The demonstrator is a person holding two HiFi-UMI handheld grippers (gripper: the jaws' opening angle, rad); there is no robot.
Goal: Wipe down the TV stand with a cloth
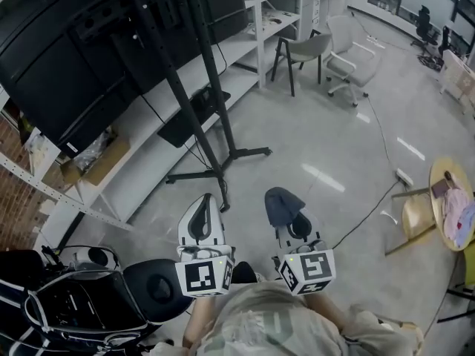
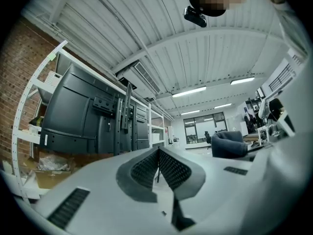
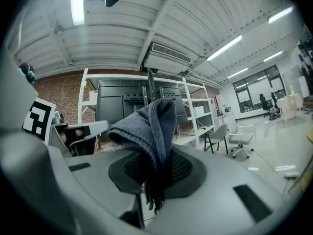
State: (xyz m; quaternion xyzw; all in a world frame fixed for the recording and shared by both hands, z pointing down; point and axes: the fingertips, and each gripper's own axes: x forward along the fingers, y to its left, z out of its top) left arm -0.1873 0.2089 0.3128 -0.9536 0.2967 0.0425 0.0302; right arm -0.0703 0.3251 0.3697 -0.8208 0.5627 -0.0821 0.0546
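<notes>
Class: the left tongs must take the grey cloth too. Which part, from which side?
On the cloth, I'd grip the bunched fold above the right tongs, coming from the left: the fold leans that way, clear of the jaws.

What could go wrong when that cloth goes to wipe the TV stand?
The cloth is pinched only by a fold in the right gripper, so rubbing might pull it loose. The TV stand has low legs and trailing cables; feet might trip there, or the cloth might snag.
</notes>
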